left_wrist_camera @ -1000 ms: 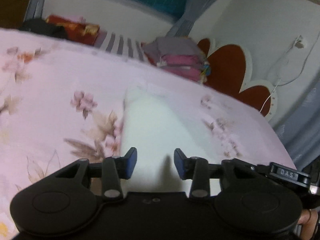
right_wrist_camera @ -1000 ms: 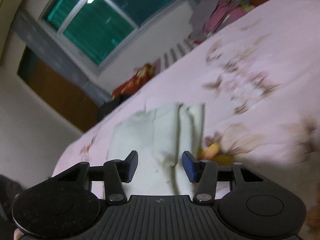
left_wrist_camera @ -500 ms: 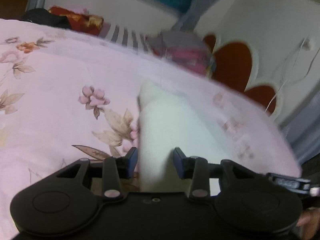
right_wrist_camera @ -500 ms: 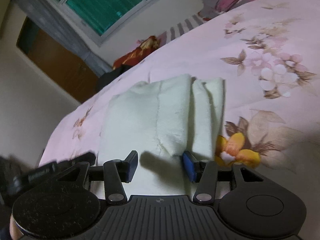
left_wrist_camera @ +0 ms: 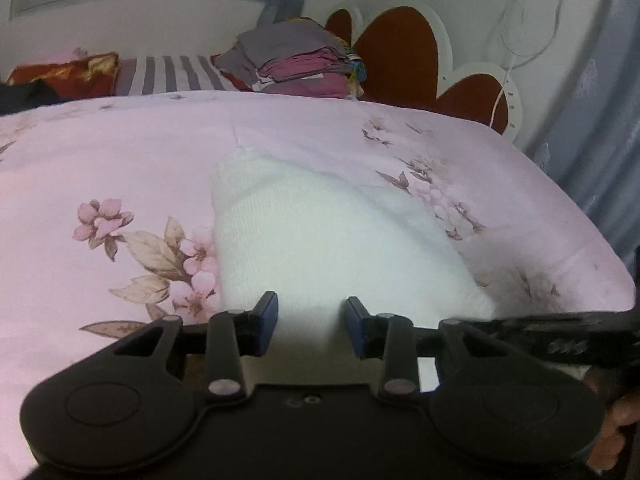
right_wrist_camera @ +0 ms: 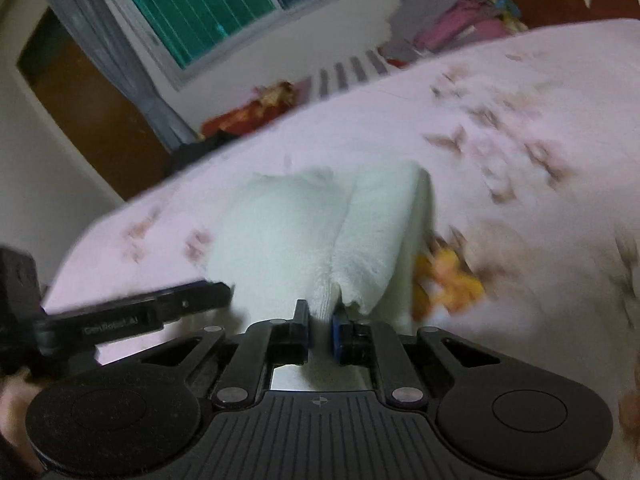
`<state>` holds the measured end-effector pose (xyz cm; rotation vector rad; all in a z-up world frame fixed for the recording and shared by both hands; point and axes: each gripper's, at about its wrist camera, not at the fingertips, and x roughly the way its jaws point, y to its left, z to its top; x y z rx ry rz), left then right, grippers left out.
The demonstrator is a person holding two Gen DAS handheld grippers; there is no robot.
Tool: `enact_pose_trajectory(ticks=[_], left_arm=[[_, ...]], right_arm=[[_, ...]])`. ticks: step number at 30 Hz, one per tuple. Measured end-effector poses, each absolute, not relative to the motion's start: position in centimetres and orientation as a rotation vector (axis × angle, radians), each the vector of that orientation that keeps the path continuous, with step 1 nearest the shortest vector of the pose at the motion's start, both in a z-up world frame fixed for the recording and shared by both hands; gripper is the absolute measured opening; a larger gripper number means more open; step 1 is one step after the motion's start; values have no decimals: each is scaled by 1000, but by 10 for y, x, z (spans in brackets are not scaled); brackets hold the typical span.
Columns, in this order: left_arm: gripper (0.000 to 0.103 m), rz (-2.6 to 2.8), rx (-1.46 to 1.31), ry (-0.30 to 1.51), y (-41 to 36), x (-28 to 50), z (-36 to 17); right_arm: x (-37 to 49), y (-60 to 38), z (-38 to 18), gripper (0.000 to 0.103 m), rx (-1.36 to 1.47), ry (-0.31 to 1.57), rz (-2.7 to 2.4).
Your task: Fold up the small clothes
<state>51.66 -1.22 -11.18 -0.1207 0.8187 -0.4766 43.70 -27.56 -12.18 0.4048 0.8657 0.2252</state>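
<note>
A small white knitted garment [left_wrist_camera: 320,236] lies folded on the pink floral bedspread [left_wrist_camera: 100,160]. My left gripper [left_wrist_camera: 311,324] is open over its near edge, with the cloth under the gap and the blue fingertips [left_wrist_camera: 266,320] not pressing on it. In the right wrist view the same garment [right_wrist_camera: 288,224] shows a ridge down its middle. My right gripper [right_wrist_camera: 320,325] is closing, its jaws almost together with a pinch of the garment's near edge between them. The left gripper's body [right_wrist_camera: 140,316] reaches in from the left there.
A stack of folded clothes [left_wrist_camera: 296,64] sits at the bed's far side beside a striped pillow [left_wrist_camera: 172,74] and a red cushion [left_wrist_camera: 64,74]. A red and white scalloped headboard [left_wrist_camera: 400,52] stands at the right, where the bed edge [left_wrist_camera: 600,272] drops off.
The right jaws went from wide apart to nearly shut on the garment's near edge. Both grippers shifted and rolled a little, and the left view now sits level.
</note>
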Motion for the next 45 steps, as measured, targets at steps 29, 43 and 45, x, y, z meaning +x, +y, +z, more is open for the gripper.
enact_pose_trajectory(ticks=[29, 43, 45], left_arm=[[36, -635, -244, 867, -19, 607, -131], [37, -530, -94, 902, -5, 615, -117], [37, -525, -137, 897, -2, 616, -116]], right_arm=[[509, -305, -139, 5, 219, 749, 137], [548, -270, -133, 7, 65, 886, 111], [535, -275, -135, 14, 10, 883, 81]])
